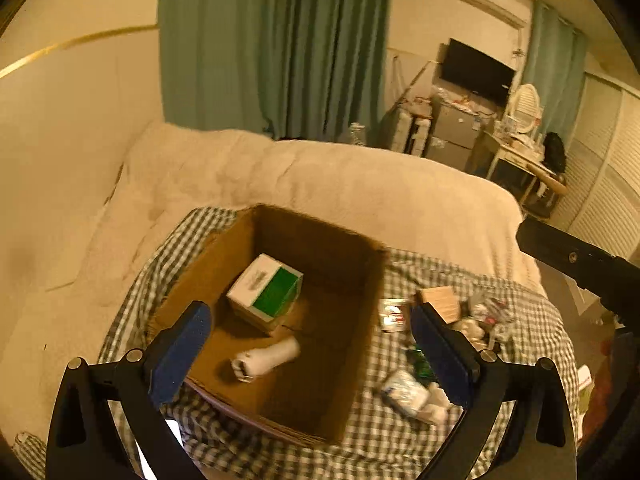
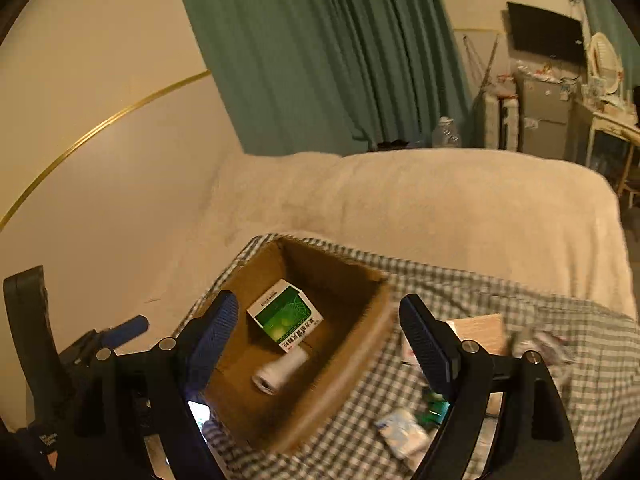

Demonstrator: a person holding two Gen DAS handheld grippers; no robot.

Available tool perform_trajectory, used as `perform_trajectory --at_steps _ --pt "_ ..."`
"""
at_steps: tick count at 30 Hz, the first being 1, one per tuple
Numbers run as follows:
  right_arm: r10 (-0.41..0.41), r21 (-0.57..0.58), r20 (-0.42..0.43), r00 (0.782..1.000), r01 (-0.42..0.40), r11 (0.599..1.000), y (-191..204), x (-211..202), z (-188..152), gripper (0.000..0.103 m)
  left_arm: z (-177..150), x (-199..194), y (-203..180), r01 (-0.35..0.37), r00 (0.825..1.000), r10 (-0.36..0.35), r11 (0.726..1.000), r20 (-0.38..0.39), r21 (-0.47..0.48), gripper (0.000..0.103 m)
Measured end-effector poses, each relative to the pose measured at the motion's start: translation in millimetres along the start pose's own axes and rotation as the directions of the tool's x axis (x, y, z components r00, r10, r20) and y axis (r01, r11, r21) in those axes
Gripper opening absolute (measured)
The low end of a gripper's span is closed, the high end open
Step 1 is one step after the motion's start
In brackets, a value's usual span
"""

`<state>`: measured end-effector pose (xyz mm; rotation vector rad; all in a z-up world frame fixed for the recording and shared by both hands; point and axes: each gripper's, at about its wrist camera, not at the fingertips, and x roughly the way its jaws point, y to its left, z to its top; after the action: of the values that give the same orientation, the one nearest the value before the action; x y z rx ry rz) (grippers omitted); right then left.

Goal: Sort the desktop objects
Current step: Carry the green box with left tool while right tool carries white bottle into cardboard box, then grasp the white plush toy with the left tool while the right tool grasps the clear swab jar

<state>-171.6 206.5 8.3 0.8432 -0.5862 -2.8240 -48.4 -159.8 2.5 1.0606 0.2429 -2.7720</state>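
An open cardboard box [image 1: 224, 252] [image 2: 368, 344] stands on a checked cloth on the bed. Inside lie a green-and-white carton [image 1: 266, 290] [image 2: 286, 318] and a white cylinder-shaped object [image 1: 266, 358] [image 2: 280, 370]. My left gripper [image 1: 312, 352] is open and empty above the box. My right gripper [image 2: 320, 348] is open and empty over the box's right side. Loose items lie on the cloth right of the box: a wooden block [image 1: 440, 300] [image 2: 482, 334], a white-blue packet [image 1: 404, 392] [image 2: 402, 432], a small green thing [image 2: 434, 406] and crumpled wrappers [image 1: 486, 312].
The checked cloth [image 1: 384, 436] [image 2: 560, 360] covers the near part of a beige blanket [image 1: 360, 184]. The right gripper's body [image 1: 580, 264] reaches in at the right of the left wrist view. The left gripper's body [image 2: 80, 352] shows at the left of the right wrist view.
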Motion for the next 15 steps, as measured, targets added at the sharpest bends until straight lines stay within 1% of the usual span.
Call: perform_trajectory --at_steps 3,6,9,12,15 --pt "-0.037 0.004 0.022 0.999 0.037 0.999 -16.1 -33.1 -4.2 0.083 -4.5 -8.0 -28.2 0.017 1.0 -0.018 0.999 0.008 0.028 0.103" --pt "-0.086 0.019 0.039 0.996 0.085 0.996 -40.2 -64.4 -12.9 0.083 -10.6 -8.7 -59.8 0.041 0.999 -0.041 0.997 0.002 0.064 0.103" --pt "-0.128 0.048 0.043 0.991 0.126 0.991 -64.6 -84.4 -18.6 0.083 -17.8 -3.3 -92.0 0.059 0.998 -0.058 0.993 -0.008 0.1 0.103" --pt "-0.158 0.068 0.037 0.987 0.155 0.986 -85.9 -94.9 -32.5 0.083 -27.5 8.7 -115.9 0.074 0.997 -0.07 0.988 -0.033 0.136 0.103" --pt "-0.186 0.091 0.016 0.982 0.184 0.979 -114.0 -95.3 -48.8 0.083 -39.3 25.5 -133.2 0.077 0.995 -0.067 0.985 -0.07 0.153 0.103"
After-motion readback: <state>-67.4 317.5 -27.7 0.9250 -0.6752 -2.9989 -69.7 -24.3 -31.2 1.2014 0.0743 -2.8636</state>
